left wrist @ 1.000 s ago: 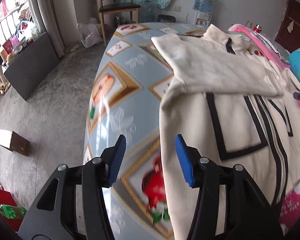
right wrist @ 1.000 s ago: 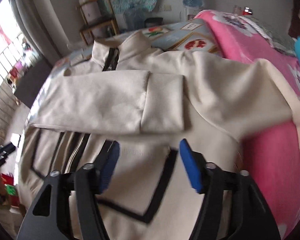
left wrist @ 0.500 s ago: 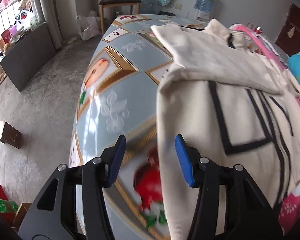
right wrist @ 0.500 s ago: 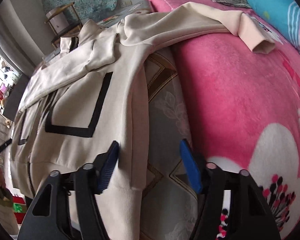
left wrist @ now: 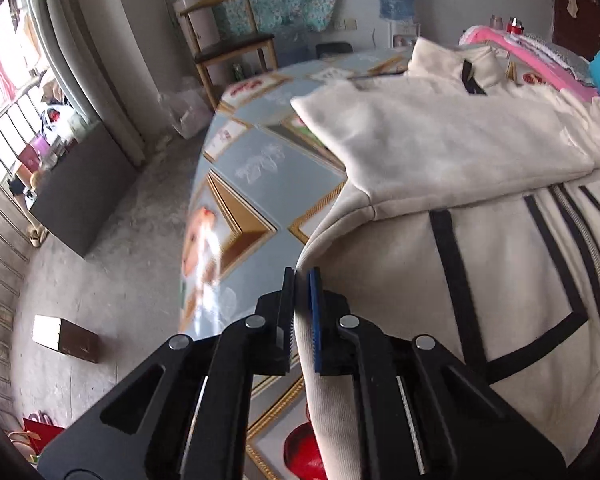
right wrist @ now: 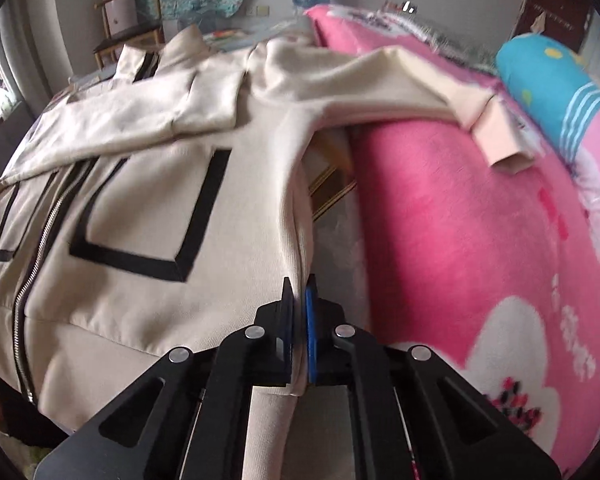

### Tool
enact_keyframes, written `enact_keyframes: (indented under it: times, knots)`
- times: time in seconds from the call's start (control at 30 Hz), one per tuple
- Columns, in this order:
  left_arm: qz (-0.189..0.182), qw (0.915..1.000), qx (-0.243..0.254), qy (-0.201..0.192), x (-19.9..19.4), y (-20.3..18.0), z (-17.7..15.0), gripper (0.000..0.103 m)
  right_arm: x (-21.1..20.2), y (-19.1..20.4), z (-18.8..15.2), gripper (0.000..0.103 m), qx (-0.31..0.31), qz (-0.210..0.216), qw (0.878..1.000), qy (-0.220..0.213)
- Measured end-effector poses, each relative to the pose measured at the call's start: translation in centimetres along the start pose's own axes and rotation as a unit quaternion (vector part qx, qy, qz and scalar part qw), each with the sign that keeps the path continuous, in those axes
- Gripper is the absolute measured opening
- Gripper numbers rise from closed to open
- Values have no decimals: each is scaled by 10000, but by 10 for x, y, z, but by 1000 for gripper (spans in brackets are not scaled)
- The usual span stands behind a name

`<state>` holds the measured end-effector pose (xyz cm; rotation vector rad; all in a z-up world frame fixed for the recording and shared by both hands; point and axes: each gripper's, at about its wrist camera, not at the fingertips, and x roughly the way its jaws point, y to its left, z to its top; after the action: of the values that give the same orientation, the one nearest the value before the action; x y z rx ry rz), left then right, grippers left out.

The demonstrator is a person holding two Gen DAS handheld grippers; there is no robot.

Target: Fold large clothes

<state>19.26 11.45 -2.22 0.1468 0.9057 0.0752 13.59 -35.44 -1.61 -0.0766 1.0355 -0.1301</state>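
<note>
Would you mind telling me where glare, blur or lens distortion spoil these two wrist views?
Left wrist view: glare streaks the glossy tablecloth, the window is blown out, and the fisheye bends the table edge. Right wrist view: the jacket and pink blanket look softly motion-blurred, corners dark.

Both jaws have just closed. Left hand-held gripper [left wrist: 302, 280], previously open over the surface, now pinches the jacket [left wrist: 480, 280] at its left side edge; right hand-held gripper [right wrist: 299, 286] now pinches its right side seam.
</note>
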Motion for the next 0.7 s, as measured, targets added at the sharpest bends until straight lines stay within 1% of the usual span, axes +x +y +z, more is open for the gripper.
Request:
enact_keyframes:
  times: [0.03, 0.1, 0.13, 0.17, 0.2, 0.27, 0.33, 0.37, 0.43, 0.47, 0.5, 0.53, 0.57, 0.63, 0.7]
  knots:
    - [-5, 10000, 0, 5, -1, 1, 1, 7, 1, -2, 2, 5, 26, 22, 10000, 19]
    - [5, 9999, -17, 165, 11, 4, 1, 7, 9, -6, 1, 5, 118, 74, 9997, 184]
    - [-63, 9991, -95, 416, 26, 6, -3, 7, 14, -7, -1, 5, 140, 74, 9995, 271]
    - [-75, 9992, -131, 380, 28, 6, -4, 7, 23, -7, -2, 5, 183, 95, 9991, 360]
    - [-56, 9994, -57, 328, 25, 5, -3, 8, 27, -9, -3, 5, 249, 143, 9988, 397]
    - [-67, 9995, -42, 295, 17, 4, -4, 11, 22, -15, -3, 5, 410, 281, 9981, 364]
    - [37, 9997, 36, 246, 3, 6, -8, 11, 14, -21, -4, 6, 517, 470, 9970, 332]
    - [50, 9997, 59, 234, -6, 8, -13, 11, 8, -24, -6, 11, 579, 614, 9959, 317]
    - [-217, 9993, -83, 306, -26, 15, -26, 15, 0, -28, -14, 18, 630, 777, 9942, 402]
    - [-411, 9982, -195, 399, -36, 17, -37, 26, -5, -30, -20, 25, 653, 875, 9931, 426]
    - [-538, 9970, -267, 486, -42, 19, -44, 39, -11, -31, -28, 33, 694, 963, 9920, 428]
    - [-698, 9952, -368, 581, -50, 19, -56, 44, -14, -33, -34, 34, 737, 1009, 9912, 441]
    - [-813, 9937, -426, 644, -57, 17, -67, 47, -16, -34, -42, 35, 776, 1060, 9901, 492]
    - [-1031, 9892, -625, 835, -68, 13, -91, 47, -18, -34, -58, 36, 843, 1108, 9886, 579]
    - [-1160, 9856, -775, 959, -69, 6, -107, 47, -16, -33, -72, 36, 893, 1141, 9872, 671]
